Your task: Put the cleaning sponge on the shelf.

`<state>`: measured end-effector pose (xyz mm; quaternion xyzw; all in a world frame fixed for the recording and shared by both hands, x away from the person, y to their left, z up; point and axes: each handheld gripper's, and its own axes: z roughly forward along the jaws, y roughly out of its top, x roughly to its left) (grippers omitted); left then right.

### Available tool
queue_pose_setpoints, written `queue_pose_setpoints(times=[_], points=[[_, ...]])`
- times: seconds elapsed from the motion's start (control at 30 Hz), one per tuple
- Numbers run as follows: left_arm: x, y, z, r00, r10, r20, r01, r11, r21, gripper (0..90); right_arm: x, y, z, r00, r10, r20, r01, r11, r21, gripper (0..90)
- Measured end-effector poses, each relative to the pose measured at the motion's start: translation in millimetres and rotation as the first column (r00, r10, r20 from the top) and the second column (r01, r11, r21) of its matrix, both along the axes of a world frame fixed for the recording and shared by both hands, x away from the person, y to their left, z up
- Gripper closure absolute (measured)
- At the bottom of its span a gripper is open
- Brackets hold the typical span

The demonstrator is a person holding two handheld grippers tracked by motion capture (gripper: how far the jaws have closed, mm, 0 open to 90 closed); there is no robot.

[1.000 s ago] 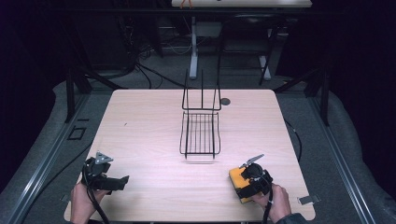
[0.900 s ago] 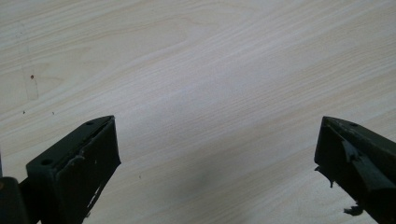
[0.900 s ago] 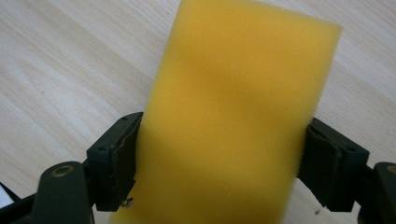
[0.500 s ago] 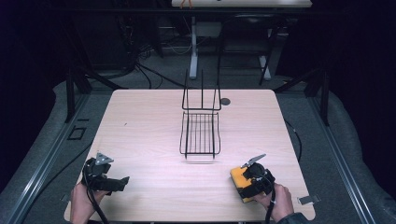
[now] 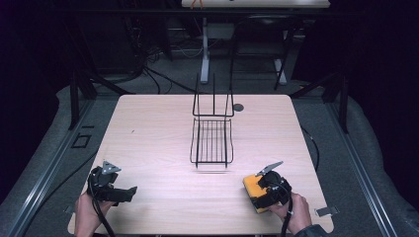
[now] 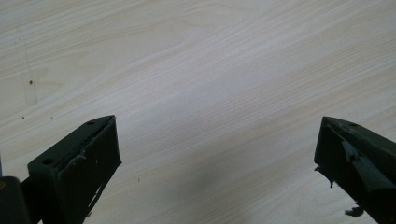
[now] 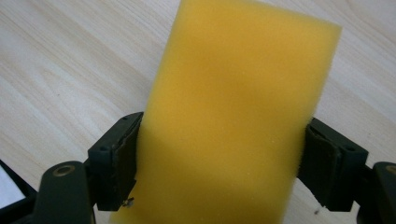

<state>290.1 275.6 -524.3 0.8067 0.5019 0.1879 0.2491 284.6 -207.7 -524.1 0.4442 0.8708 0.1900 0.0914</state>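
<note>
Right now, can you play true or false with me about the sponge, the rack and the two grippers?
1. The right gripper squeezes the yellow sponge. True.
2. The sponge lies in the wire rack. False: it is near the table's front edge, apart from the rack.
3. The left gripper is open with nothing between its jaws. True.
4. The rack is white. False: it is black.
5. The left gripper touches the rack. False: it sits at the front left corner, far from it.
</note>
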Motion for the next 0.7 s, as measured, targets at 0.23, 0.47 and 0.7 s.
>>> queue_pose_setpoints(times=[0.23,0.47,0.7], points=[[1.7,1.2,-0.2,1.0000,0.008,0.001,-0.008,1.0000,0.003,0.3,3.7,0.3,2.7,0.9999,0.005,0.013,-0.005,1.0000,0.005,21.9],[8.2,-7.7,-1.3,0.9991,-0.041,-0.009,0.042,0.9974,0.058,0.3,4.6,-4.0,9.5,0.9990,-0.003,0.044,0.002,0.9998,0.021,22.1],[9.9,-20.2,0.6,0.9975,-0.069,0.012,0.068,0.9945,0.080,0.4,7.8,-4.6,16.1,0.9977,-0.008,0.067,0.006,0.9997,0.024,22.1]])
